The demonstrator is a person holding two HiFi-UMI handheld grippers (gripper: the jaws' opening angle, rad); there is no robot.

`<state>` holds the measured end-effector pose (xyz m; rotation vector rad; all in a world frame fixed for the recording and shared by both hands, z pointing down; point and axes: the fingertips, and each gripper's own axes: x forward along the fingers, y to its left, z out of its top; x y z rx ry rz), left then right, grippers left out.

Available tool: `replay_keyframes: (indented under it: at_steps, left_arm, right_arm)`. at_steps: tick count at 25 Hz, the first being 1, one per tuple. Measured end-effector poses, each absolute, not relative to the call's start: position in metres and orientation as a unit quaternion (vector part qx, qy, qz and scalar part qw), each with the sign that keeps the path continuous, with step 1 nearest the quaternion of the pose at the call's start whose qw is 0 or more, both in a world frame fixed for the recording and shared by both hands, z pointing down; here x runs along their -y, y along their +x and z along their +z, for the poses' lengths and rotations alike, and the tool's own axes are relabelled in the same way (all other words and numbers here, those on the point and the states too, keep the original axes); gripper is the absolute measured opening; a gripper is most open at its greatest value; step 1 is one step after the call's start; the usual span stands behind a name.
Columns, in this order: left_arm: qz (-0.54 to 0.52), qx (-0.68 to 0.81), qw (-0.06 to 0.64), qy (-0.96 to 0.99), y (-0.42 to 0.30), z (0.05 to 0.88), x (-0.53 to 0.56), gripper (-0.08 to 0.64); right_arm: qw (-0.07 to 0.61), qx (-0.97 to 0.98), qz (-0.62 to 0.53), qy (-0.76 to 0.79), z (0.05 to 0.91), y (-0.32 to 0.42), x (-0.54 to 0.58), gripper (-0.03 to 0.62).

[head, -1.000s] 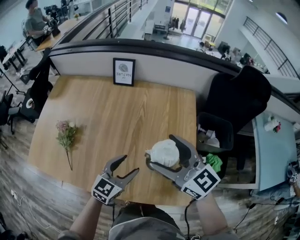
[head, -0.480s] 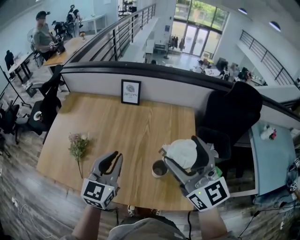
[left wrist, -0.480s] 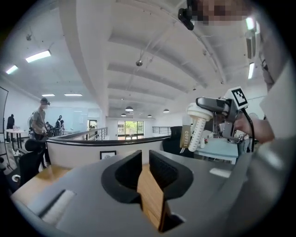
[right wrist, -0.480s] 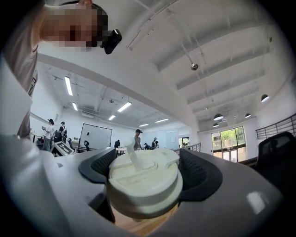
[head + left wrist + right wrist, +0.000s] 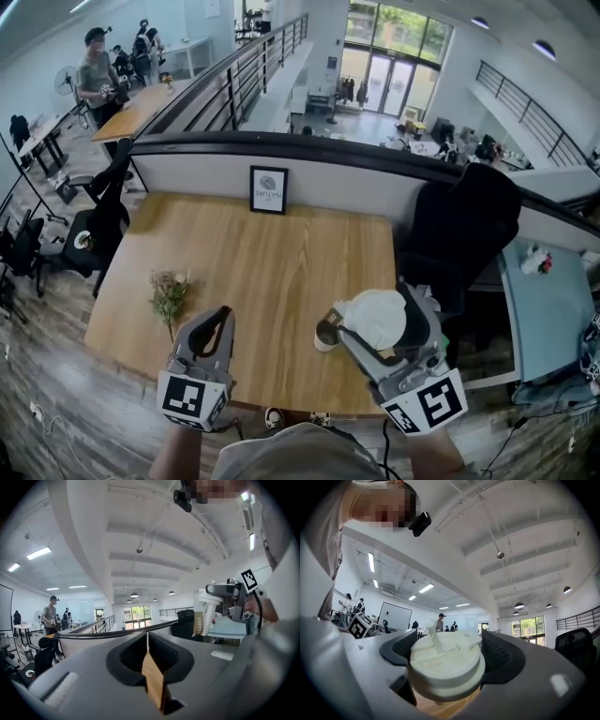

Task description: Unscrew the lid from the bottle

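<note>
Your right gripper (image 5: 380,321) pinches the white lid (image 5: 446,660) of the coffee bottle (image 5: 205,619), holding it above the wooden table's (image 5: 262,253) near right edge. Your left gripper (image 5: 220,319), above the near edge, has just been closing on nothing and is pressed together. The bottle looks light and smooth (probably slippery), so grasp its sleeved body firmly below the lid.

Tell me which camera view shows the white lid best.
The right gripper view: the lid fills the centre, top face clear. The head view shows it smaller, from above; the left gripper view, only small.
</note>
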<state>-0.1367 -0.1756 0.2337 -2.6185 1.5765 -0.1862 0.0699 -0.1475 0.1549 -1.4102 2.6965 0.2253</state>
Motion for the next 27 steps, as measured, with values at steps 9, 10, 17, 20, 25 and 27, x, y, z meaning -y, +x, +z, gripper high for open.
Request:
replay_keyframes:
  at_steps: [9, 10, 17, 20, 25, 27]
  left_arm:
    - [-0.071, -0.518, 0.045, -0.851, -0.145, 0.238, 0.166, 0.011]
    - [-0.072, -0.516, 0.042, -0.852, -0.145, 0.240, 0.165, 0.011]
    - [-0.075, -0.515, 0.050, -0.852, -0.145, 0.241, 0.165, 0.011]
    - [-0.080, -0.516, 0.050, -0.851, -0.145, 0.242, 0.165, 0.011]
    - [-0.077, -0.523, 0.048, -0.848, -0.143, 0.240, 0.167, 0.009]
    - [-0.076, -0.523, 0.048, -0.848, -0.141, 0.239, 0.168, 0.011]
  right_arm:
    - [0.022, -0.891, 0.040, -0.451, 0.179, 0.054, 0.138, 0.443]
    - [0.018, -0.892, 0.037, -0.449, 0.183, 0.052, 0.137, 0.443]
    - [0.004, -0.901, 0.014, -0.434, 0.198, 0.037, 0.134, 0.443]
    - [0.003, -0.902, 0.013, -0.431, 0.201, 0.036, 0.135, 0.443]
    - [0.004, -0.901, 0.016, -0.434, 0.199, 0.043, 0.138, 0.443]
    - [0.004, -0.900, 0.016, -0.436, 0.197, 0.046, 0.140, 0.443]
